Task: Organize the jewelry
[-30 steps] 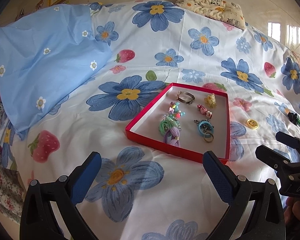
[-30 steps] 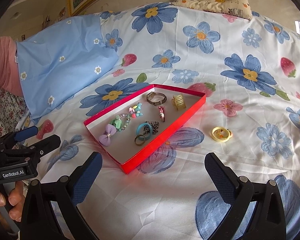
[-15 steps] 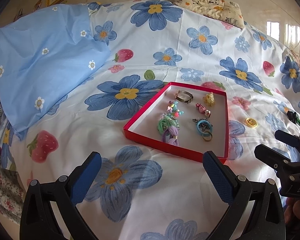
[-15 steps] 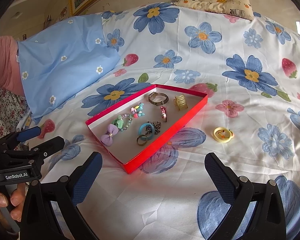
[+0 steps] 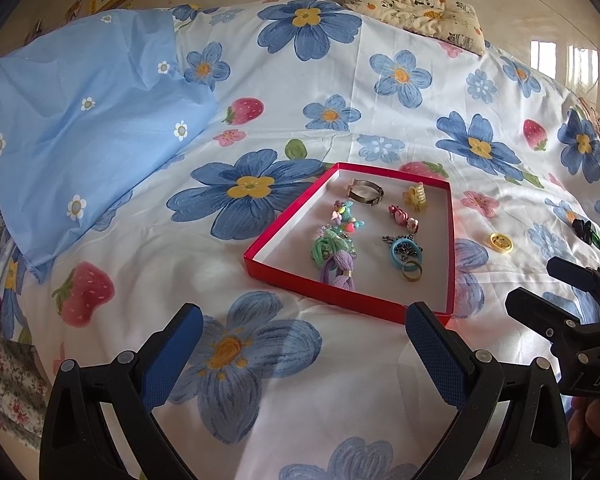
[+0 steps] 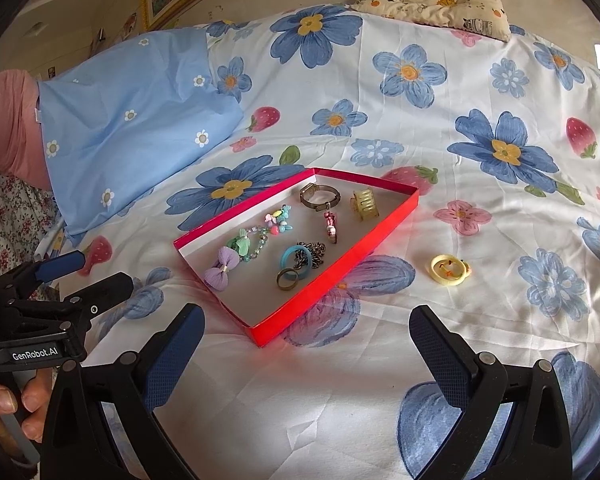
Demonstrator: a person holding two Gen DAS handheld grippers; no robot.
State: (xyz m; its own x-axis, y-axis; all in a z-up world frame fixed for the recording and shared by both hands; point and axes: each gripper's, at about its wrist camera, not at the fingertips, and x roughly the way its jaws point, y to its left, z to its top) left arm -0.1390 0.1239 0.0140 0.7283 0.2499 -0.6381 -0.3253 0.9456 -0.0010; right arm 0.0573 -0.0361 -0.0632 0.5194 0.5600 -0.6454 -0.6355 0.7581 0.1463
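Note:
A shallow red box lies on the flowered bedsheet and holds several trinkets: a metal bracelet, a yellow claw clip, a purple bow, a blue ring. A yellow ring-shaped piece lies on the sheet right of the box. A dark hair piece sits farther right. My left gripper is open with nothing in it, just in front of the box. Equally open and bare, my right gripper hovers near the box's front corner.
A light blue pillow lies at the left, and a small panda-print cushion at the far edge of the bed. A hand holds the left gripper's handle. A framed picture leans on the wall behind.
Both grippers have drifted slightly; the box sits a little higher and more to the left in the left wrist view. Nothing was taken hold of or let go.

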